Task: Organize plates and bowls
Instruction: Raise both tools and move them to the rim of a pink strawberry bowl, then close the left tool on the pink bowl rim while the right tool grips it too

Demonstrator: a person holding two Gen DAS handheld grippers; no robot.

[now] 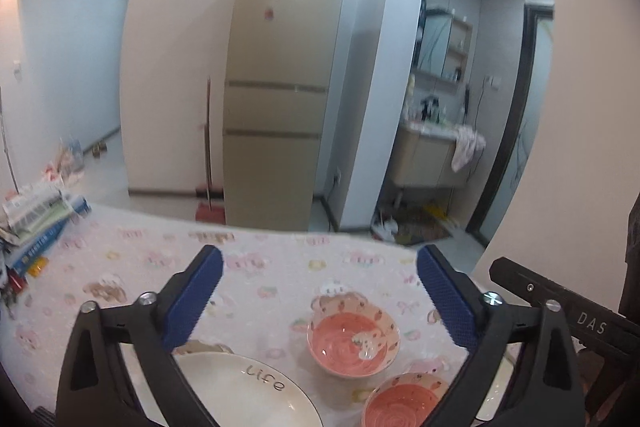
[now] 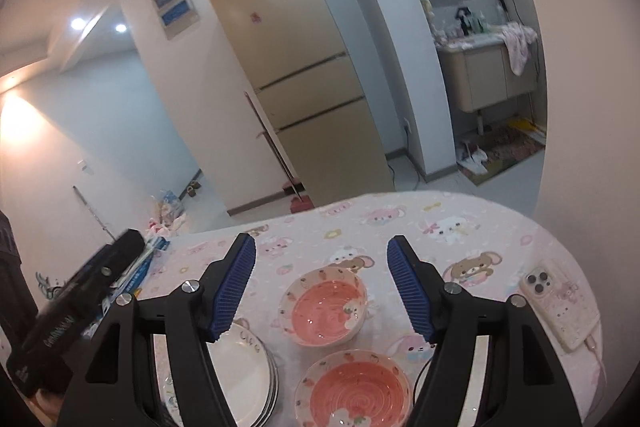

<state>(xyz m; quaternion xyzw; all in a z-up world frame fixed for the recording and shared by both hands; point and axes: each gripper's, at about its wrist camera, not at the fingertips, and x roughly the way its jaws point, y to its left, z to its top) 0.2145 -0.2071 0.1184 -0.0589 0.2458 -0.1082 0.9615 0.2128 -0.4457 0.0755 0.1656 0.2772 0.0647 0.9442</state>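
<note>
Behind the worktop [image 2: 500, 227] we note a tall beige fridge [image 1: 280, 79] against the white wall, with a washbasin alcove to its right. We log the worktop itself as covered with a pink cloth printed with cartoon animals.

On it, in size order: a stack of white plates [image 2: 248, 375] sits at the near left, the top plate [image 1: 240, 391] lettered "Life". Two pink bowls with strawberry-patterned rims stand to the right of the stack, apart from it. The far bowl [image 2: 324, 307] and the near bowl [image 2: 356, 391] are just beside each other; we cannot tell whether their rims touch. A stack of books [image 1: 36, 223] lies at the far left edge, and a phone [image 2: 560, 307] in a pale case lies at the right, with a cable at its near end.

Left tool [image 1: 318, 295]: jaws spread wide, blue pads well apart, nothing between them. It hangs above the worktop, touching no dish. The far bowl appears below the gap.

Right tool [image 2: 322, 287]: jaws partly spread, narrower than the left, also empty. It hovers above the two bowls, clear of both rims.

Each wrist view catches the other tool's black body at its edge.
</note>
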